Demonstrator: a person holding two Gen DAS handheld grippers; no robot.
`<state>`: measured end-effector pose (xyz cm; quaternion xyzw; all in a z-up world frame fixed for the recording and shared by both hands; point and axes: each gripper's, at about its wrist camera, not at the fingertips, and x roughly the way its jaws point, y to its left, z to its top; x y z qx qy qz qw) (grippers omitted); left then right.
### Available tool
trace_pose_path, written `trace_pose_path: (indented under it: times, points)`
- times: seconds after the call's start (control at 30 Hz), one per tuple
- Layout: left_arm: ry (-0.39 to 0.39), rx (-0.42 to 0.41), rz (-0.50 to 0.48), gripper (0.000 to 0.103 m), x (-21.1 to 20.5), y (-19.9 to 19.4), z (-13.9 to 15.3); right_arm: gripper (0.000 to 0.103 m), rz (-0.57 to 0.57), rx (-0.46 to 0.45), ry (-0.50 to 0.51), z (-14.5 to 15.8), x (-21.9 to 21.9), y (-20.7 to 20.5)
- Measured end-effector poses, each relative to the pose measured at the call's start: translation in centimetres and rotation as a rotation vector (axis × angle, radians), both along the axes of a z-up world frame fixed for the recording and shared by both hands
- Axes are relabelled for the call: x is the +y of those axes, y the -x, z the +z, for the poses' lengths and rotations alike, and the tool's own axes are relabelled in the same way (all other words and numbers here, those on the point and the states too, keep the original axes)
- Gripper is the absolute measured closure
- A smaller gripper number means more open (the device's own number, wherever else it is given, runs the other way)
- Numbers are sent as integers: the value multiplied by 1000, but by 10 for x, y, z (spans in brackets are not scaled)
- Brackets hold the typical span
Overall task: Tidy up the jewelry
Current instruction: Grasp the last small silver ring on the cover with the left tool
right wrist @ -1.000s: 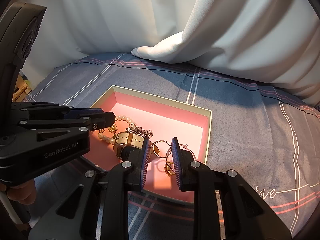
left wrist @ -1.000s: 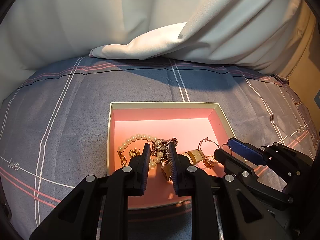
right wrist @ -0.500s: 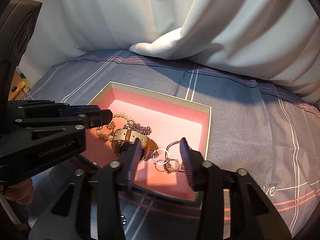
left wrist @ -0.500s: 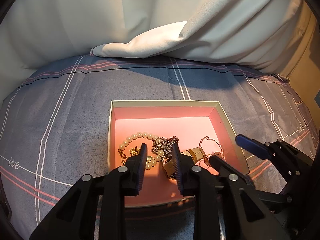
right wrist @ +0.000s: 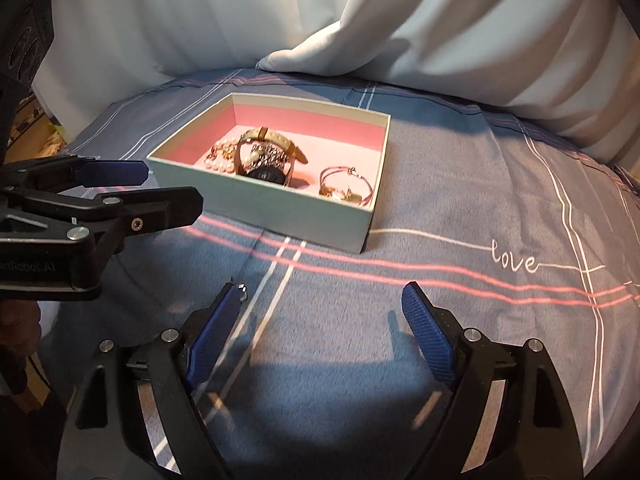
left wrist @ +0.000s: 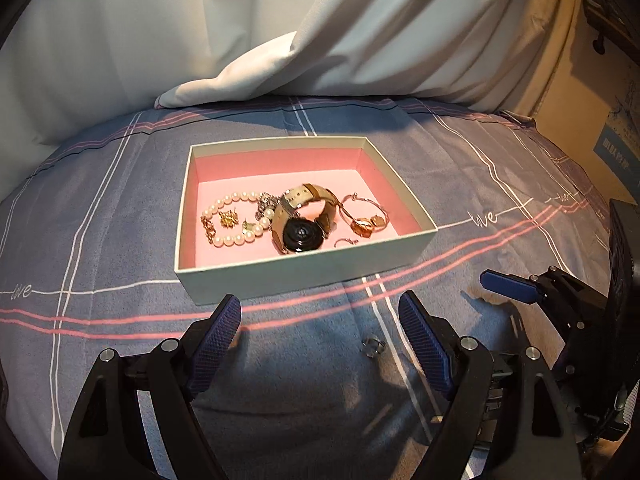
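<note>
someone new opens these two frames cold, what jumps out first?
The open pink-lined box on the grey-blue bedspread, holding a tangle: a watch propped over a pearl bracelet, gold pieces beside it. Next, both grippers, left and right, sit short of the box with jaws wide apart and nothing held. One small silvery piece lies alone on the bedspread outside the box, between the left gripper's fingers.

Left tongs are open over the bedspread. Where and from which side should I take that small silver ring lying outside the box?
Probably from straight above, pinching across its outer edge. The silver ring lies on the soft bedspread, between the open left tongs and short of the box; a low sideways approach would likely snag cloth.
</note>
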<state>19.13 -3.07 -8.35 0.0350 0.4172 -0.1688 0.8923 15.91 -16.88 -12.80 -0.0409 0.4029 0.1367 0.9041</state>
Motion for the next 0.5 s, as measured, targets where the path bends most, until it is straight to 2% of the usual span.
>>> trace_pose_path:
  times: [0.1,0.17,0.3,0.4,0.5]
  points:
    - [-47,11,-64,23,-15,11,-18,20,21,15,-9,-14,5,13]
    - [-68,21,-70,27,-22,9,-29,20,23,24,-23,-19,7,15]
    - [-111,48,-86,49,-31,1,-47,19,21,14,-24,-20,11,14]
    - [-128,27,-85,59,-32,0,-52,19,29,13,-24,-21,13,11]
    - [-136,15,-70,86,-27,-3,-52,19,44,15,-27,-21,18,4]
